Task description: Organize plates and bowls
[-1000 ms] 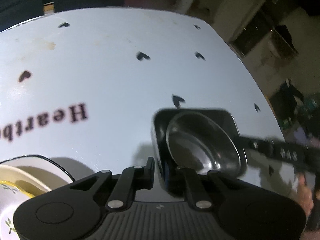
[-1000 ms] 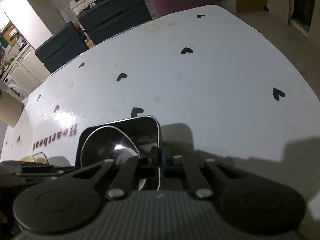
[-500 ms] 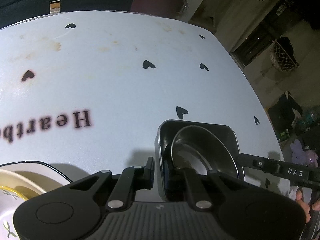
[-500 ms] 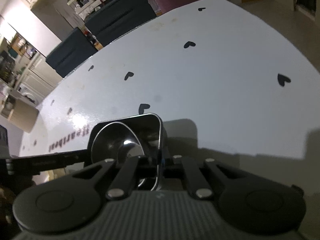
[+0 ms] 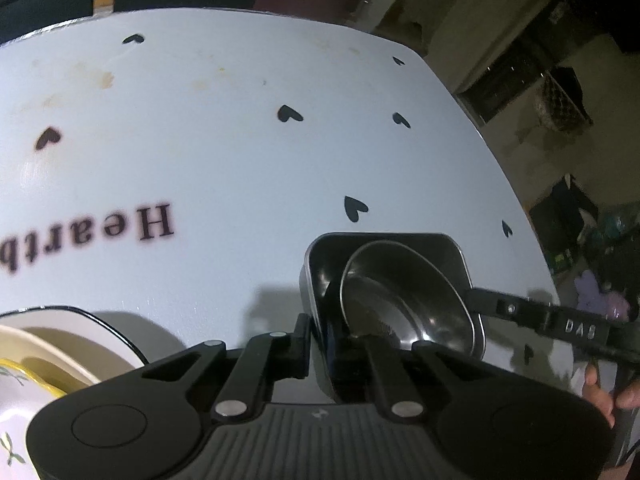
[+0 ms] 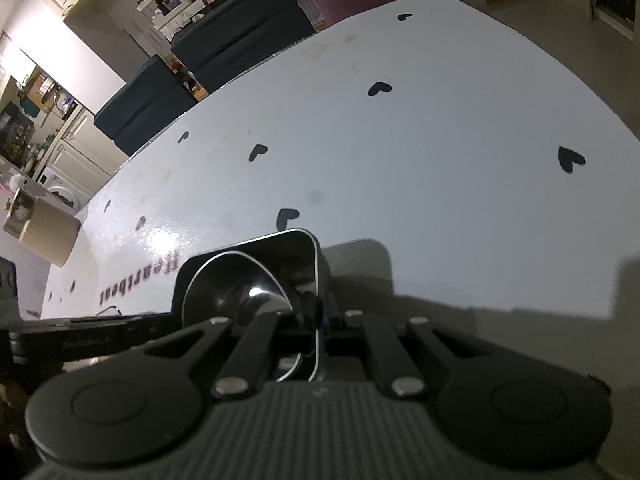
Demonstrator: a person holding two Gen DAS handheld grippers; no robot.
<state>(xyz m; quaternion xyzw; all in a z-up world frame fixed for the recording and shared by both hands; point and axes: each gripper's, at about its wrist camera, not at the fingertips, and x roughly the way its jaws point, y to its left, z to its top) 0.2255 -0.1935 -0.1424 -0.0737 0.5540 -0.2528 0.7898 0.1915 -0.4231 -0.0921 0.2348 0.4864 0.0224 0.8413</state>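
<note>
**A:** Left wrist view first: what is sitting between the fingers?

**B:** A dark square dish (image 5: 384, 248) with rounded corners and a thin bright rim. A round steel bowl (image 5: 400, 304) is lying inside it, tilted, its shiny inner surface facing the camera. The left gripper (image 5: 324, 340) is clamping the near wall of the dish, one finger outside and one inside.

**A:** And the other gripper?

**B:** The right gripper (image 6: 320, 320) is pinching the opposite wall of the same dish (image 6: 256, 252) in the same way, so both tools are gripping it at once. From that side the bowl (image 6: 240, 292) is catching a bright spot of light. In the left view the right tool is showing as a black bar lettered "DAS", with the person's hand (image 5: 600, 384) wrapped round it.

**A:** Where is the dish lying?

**B:** Over the white table (image 5: 240, 140), which is printed with small black hearts and the word "Heartbeat". Whether the dish is resting on the table or hanging just above it, I cannot tell; its shadow is falling close beside it.

**A:** Anything else nearby?

**B:** At the left edge a stack of plates (image 5: 52, 340) is sitting on the table: a white one with a dark rim under a yellow-edged one with a leaf pattern, well apart from the dish.
</note>
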